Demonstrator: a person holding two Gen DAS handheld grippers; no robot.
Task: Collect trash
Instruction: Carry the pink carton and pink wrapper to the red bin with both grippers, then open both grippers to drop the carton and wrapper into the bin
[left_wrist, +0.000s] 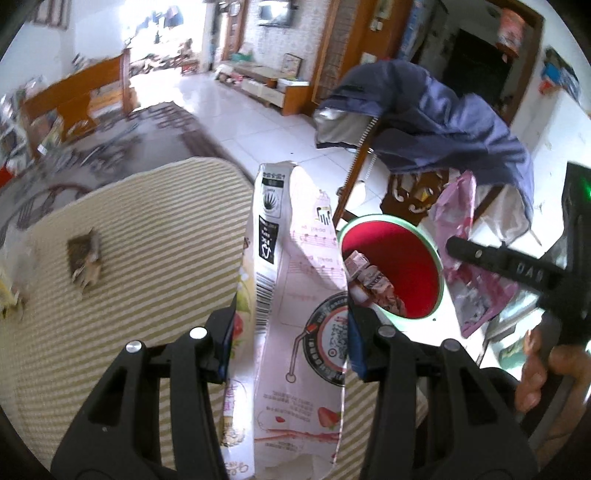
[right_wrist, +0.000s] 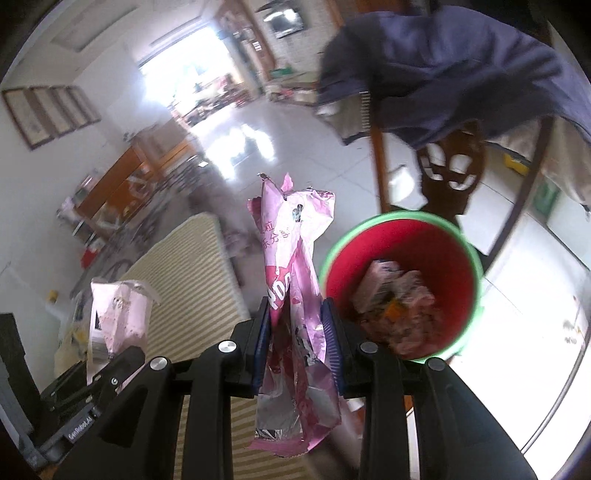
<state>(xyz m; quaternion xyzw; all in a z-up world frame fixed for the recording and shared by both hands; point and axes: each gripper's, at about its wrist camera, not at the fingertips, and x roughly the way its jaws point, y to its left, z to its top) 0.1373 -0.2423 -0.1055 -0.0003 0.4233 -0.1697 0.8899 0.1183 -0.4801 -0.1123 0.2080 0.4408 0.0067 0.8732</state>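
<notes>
Nearest in the left wrist view: left gripper (left_wrist: 290, 345), jaws clamped on a flattened pale pink carton (left_wrist: 295, 295) printed with strawberries and a barcode, held upright just beside the bin (left_wrist: 441, 275) and above the edge of the striped bench (left_wrist: 155, 236). Likewise in the right wrist view: right gripper (right_wrist: 297, 345), jaws clamped on a crumpled pink foil wrapper (right_wrist: 295, 280), standing upright just beside the bin's green rim, not yet over the opening. Red inside, green rimmed, standing on the white tiled floor (left_wrist: 258, 122) next to the bench; already holding pinkish cartons and wrappers (right_wrist: 395, 295) in the bottom. Farther from the bin, out on the bench: a small brown crumpled scrap (left_wrist: 85, 260), lying alone, with more litter blurred at the bench edge beyond it. Directly behind the bin: a dark wooden chair (left_wrist: 410, 195) with a blue jacket (left_wrist: 443, 122) draped over its back. Well beyond the bin, across the floor: a patterned rug (left_wrist: 122, 147), wooden furniture, a bright doorway.
</notes>
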